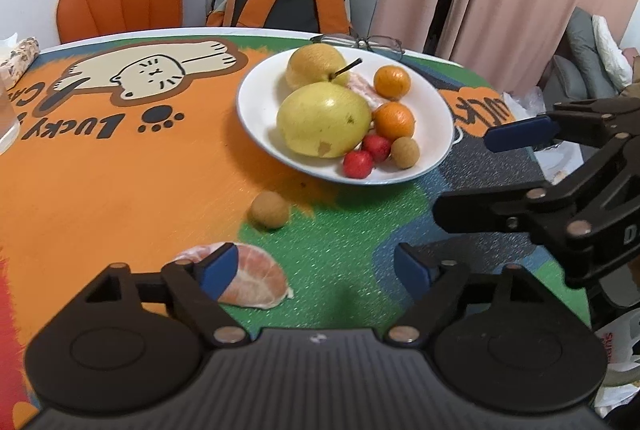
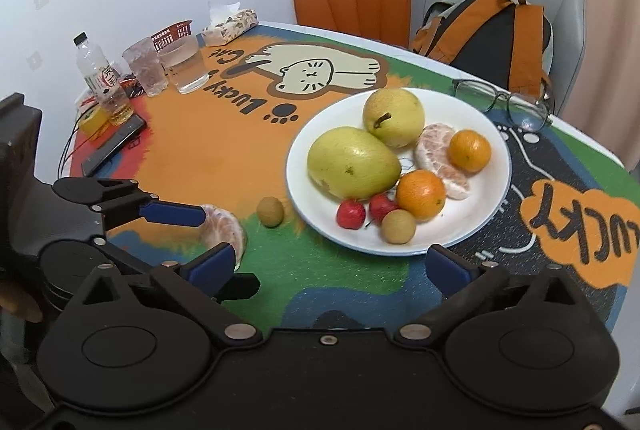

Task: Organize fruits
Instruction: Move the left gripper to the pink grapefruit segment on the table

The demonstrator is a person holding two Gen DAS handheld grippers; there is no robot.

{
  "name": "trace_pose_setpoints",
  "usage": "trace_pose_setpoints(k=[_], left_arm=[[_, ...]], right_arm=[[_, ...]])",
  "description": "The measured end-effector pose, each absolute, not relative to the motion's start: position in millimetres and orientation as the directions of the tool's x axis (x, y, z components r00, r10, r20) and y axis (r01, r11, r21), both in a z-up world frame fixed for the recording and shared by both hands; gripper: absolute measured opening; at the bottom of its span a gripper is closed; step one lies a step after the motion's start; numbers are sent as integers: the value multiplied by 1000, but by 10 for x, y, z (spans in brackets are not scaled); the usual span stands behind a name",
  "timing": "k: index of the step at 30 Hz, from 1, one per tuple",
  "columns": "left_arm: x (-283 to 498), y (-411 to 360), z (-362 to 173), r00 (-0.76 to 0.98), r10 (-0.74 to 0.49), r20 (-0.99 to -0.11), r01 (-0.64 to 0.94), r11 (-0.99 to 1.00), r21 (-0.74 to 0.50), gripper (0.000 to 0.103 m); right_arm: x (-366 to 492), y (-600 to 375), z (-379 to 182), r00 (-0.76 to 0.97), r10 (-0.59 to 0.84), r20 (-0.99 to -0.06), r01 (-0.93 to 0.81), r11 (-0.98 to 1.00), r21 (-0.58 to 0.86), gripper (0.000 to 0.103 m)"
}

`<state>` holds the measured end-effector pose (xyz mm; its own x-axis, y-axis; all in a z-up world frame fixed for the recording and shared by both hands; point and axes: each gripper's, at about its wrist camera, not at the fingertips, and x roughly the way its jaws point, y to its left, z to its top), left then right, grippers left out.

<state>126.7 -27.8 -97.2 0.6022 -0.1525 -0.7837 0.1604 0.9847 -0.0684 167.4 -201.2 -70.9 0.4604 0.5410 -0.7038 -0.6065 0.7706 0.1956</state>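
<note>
Both my claws stand wide and hold nothing: left claw (image 1: 316, 266), right claw (image 2: 332, 264). Most fruit sits on the white plate (image 2: 490, 226); a pomelo segment (image 1: 256, 280) and a longan (image 1: 270, 215) lie loose on the tabletop (image 1: 120, 197), probably next to collect. The mat reads "Lucky"

Open tabletop (image 2: 224, 153) lying left of the plate (image 2: 496, 189); cups (image 2: 184, 65) and bottle (image 2: 98, 77) crowding the far-left edge.
</note>
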Motion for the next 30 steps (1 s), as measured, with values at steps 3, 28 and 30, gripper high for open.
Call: trace_pose_setpoints(k=[3,28,30], left_arm=[[1256,-248,-975,606,-150,-781,166,984,-60,85],[1528,96,-1241,487,-184,-854,462,884,74,85],[1540,114,-1277,483,-177,-858,453,888,72,85]], right_arm=[[1651,-2011,-720,452,540,-710,-599,773,206,103],[1557,-1913,-783,436,529,-728,-582,783,220,103],[1567,-1895,-784,433,529,-730,-581,783,223,103]])
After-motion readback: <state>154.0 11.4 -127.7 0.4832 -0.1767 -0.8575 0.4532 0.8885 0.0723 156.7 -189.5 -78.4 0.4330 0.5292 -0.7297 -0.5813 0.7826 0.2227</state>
